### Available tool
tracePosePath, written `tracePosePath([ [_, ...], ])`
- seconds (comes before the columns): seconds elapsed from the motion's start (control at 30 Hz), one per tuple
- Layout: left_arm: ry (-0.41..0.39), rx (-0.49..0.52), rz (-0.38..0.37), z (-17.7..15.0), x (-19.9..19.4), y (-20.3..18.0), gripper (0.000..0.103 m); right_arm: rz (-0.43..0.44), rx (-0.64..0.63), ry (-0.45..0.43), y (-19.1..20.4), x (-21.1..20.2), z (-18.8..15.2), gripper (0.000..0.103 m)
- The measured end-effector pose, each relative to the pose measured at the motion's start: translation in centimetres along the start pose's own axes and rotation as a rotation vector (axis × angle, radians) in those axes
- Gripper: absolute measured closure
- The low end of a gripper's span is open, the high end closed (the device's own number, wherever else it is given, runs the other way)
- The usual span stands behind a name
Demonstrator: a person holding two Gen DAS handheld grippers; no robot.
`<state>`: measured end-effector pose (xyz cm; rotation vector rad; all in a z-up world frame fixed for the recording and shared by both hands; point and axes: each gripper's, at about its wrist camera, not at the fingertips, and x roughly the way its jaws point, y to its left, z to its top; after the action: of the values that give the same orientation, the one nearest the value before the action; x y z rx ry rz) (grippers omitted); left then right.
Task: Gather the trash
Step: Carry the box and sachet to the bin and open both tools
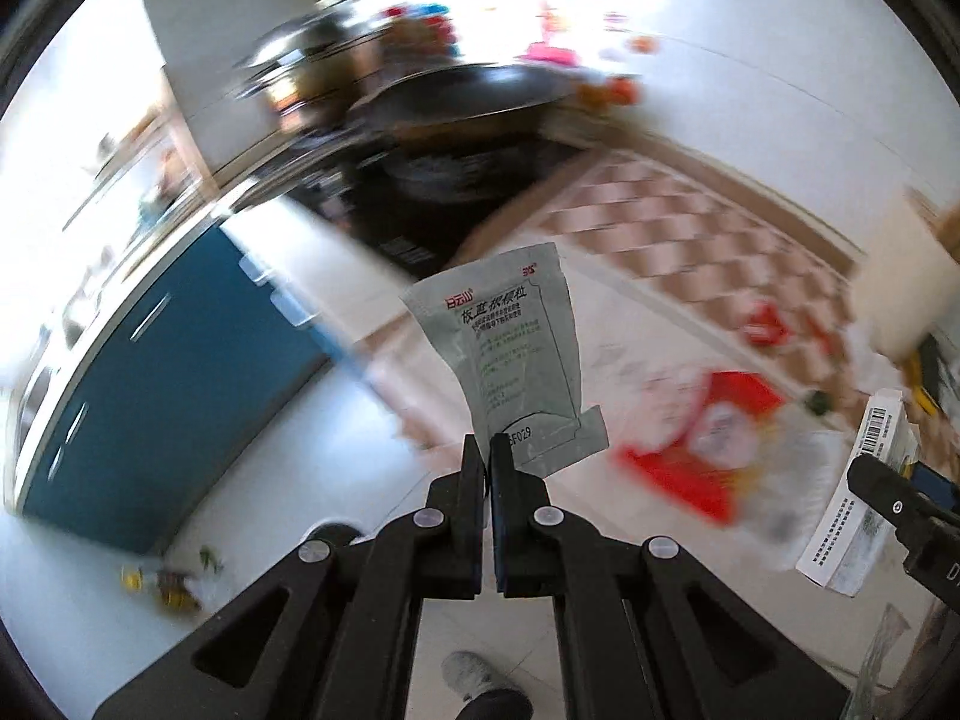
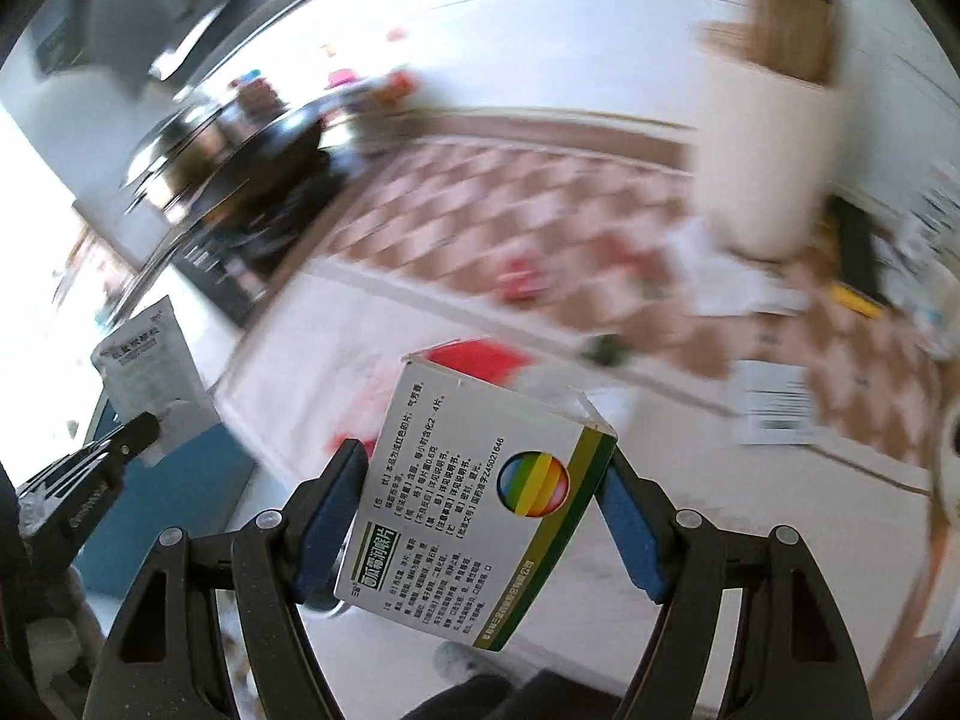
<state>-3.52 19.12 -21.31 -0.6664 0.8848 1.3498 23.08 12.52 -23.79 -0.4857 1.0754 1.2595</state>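
Note:
My left gripper (image 1: 487,450) is shut on the lower corner of a grey medicine sachet (image 1: 510,354) with printed text, held up in the air. The sachet also shows at the left of the right wrist view (image 2: 150,360). My right gripper (image 2: 483,468) is shut on a white medicine box (image 2: 474,498) with a green-yellow edge and a rainbow circle, held above the floor. The box also shows at the right edge of the left wrist view (image 1: 864,498). More trash lies on the floor: a red and white packet (image 1: 714,438) and a small red item (image 2: 522,279).
The background is motion-blurred. A blue cabinet (image 1: 162,372) stands at left. A dark wok (image 1: 456,96) sits on a counter beyond. A checkered mat (image 2: 570,222) covers the floor. A white bin (image 2: 768,162) stands at right. Small scraps (image 1: 168,582) lie on the floor.

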Motion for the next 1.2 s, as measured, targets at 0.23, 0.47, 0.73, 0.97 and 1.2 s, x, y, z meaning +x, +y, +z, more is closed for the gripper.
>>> tracePosePath([
  [0.23, 0.115, -0.197, 0.109, -5.5, 3.8, 15.8, 0.103, 0.096, -0.197, 0.102, 15.9, 6.0, -4.2, 0.026],
  [0.47, 0.291, -0.379, 0.202, -13.0, 11.7, 26.2, 0.103, 0.167, -0.392, 0.262, 29.0, 16.4, -11.6, 0.026],
  [0.73, 0.462, -0.559, 0.247, -22.9, 25.1, 31.8, 0.103, 0.199, -0.532, 0.465, 36.0, 33.2, -20.8, 0.026],
  [0.97, 0.579, -0.759, 0.143, -31.6, 38.0, 35.9, 0.103, 0.259, -0.576, 0.588, 38.7, 48.3, -28.9, 0.026],
  [1.2, 0.639, -0.885, 0.02, -37.4, 46.3, 39.8, 0.102, 0.291, -0.554, 0.703, 39.8, 60.3, -35.5, 0.026],
])
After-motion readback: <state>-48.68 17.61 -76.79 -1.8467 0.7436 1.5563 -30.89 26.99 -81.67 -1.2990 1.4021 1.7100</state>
